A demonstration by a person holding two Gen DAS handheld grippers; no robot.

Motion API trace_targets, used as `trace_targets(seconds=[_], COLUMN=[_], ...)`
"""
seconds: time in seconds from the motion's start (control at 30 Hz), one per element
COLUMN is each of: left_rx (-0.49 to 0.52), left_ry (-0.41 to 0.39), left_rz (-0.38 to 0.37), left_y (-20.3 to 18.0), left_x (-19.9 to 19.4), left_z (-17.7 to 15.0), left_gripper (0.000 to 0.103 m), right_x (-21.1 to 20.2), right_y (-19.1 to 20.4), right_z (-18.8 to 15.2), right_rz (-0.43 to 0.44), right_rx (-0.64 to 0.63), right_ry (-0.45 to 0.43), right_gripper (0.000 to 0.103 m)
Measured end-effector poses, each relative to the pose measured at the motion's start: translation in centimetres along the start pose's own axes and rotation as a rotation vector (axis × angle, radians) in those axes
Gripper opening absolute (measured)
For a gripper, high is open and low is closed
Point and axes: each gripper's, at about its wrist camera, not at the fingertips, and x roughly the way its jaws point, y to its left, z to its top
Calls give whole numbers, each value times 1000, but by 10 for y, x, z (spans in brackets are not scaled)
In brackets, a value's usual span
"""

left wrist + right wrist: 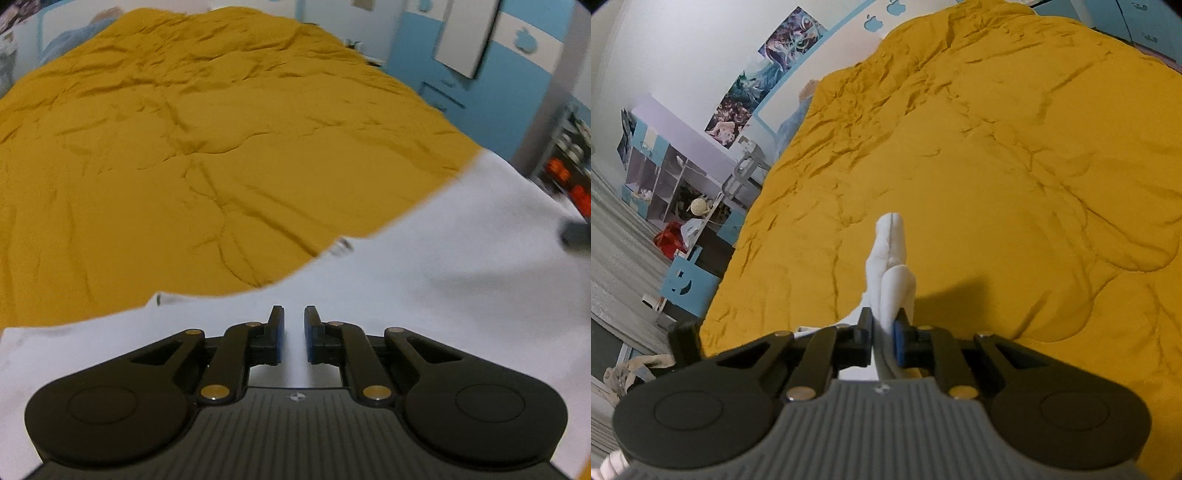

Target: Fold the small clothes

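Observation:
A white garment is spread across the near part of a bed covered by a mustard-yellow quilt. My left gripper hovers over the white cloth with its jaws a narrow gap apart and nothing between them. My right gripper is shut on a bunched fold of the white garment, which sticks up past the fingertips above the yellow quilt. A dark blurred shape, which may be the other gripper, shows at the right edge of the left wrist view.
The bed's left edge drops to a grey floor with a blue and white shelf unit and a red object. Blue cabinets stand past the far right of the bed.

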Motion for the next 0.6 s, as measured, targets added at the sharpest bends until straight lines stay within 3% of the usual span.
trace_targets(seconds=[0.23, 0.4, 0.5, 0.6], left_rx=[65, 87, 90, 80], left_ry=[54, 103, 82, 61], left_rz=[-42, -40, -9, -25], left_y=[-29, -47, -53, -55], left_x=[-39, -36, -34, -54], left_z=[-49, -82, -89, -90], left_gripper=[11, 11, 11, 11], right_x=[-3, -2, 0, 2], right_y=[33, 58, 71, 83], right_z=[8, 14, 17, 22], right_rz=[9, -6, -17, -43], right_rx=[46, 36, 31, 29], right_ry=[-3, 9, 22, 30], right_gripper=[6, 6, 6, 6])
